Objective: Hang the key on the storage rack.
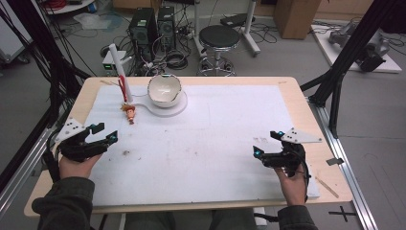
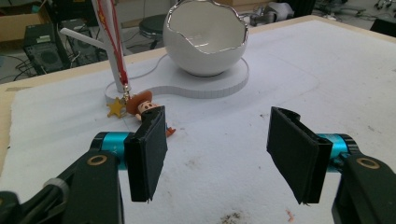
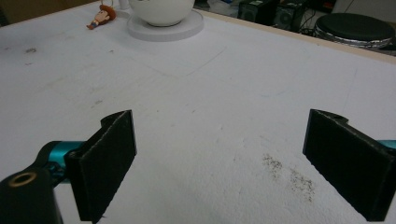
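A white eggshell-shaped bowl [image 1: 164, 90] sits on a round white base [image 1: 178, 108] at the back of the mat. Left of it a white post [image 1: 119, 67] leans upright with a red lanyard [image 1: 123, 88]; a small cowboy figure [image 1: 129, 113] lies at its foot. My left gripper [image 1: 105, 133] is open near the table's left edge, jaws apart over bare mat. In the left gripper view the bowl [image 2: 205, 39] and figure [image 2: 140, 105] lie ahead. My right gripper [image 1: 267, 144] is open at the front right, nothing between its jaws. The right gripper view has the bowl [image 3: 161, 9] and figure [image 3: 100, 17] far off.
A white mat [image 1: 206, 143] covers most of the wooden table [image 1: 297, 88]. Behind the table stand a black stool [image 1: 219, 37], computer towers [image 1: 143, 26] and cables on the floor. Black frame struts [image 1: 352, 48] rise at the right and left.
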Demonstrator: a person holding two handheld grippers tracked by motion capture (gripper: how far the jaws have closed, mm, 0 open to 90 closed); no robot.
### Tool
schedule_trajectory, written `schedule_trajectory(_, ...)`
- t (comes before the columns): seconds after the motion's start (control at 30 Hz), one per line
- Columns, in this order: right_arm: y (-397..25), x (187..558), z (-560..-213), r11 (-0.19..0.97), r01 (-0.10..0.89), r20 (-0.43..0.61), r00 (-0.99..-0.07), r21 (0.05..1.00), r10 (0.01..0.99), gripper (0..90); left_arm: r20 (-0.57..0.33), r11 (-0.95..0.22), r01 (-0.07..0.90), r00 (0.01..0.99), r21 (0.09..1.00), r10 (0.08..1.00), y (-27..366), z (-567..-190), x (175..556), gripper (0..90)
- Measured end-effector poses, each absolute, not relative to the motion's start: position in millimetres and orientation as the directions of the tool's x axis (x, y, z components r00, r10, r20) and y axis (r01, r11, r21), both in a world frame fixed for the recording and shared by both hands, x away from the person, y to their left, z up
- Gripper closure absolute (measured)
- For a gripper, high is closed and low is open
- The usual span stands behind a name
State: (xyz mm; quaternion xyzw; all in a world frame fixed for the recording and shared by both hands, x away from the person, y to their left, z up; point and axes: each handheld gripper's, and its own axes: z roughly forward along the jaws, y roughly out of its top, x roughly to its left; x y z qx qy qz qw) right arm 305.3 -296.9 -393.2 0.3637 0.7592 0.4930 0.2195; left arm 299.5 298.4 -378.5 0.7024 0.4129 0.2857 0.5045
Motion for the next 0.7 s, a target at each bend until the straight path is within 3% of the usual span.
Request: schedule_trajectory(0.7, -299.8, 303.0, -395.7, 0.253, 0.332, 0.017, -0.635, 0.909, 0.773, 8.8, -0.022, -0.122, 0.27, 0.474, 0.955, 0.88, 302.9, -386.4, 282.3, 35.7)
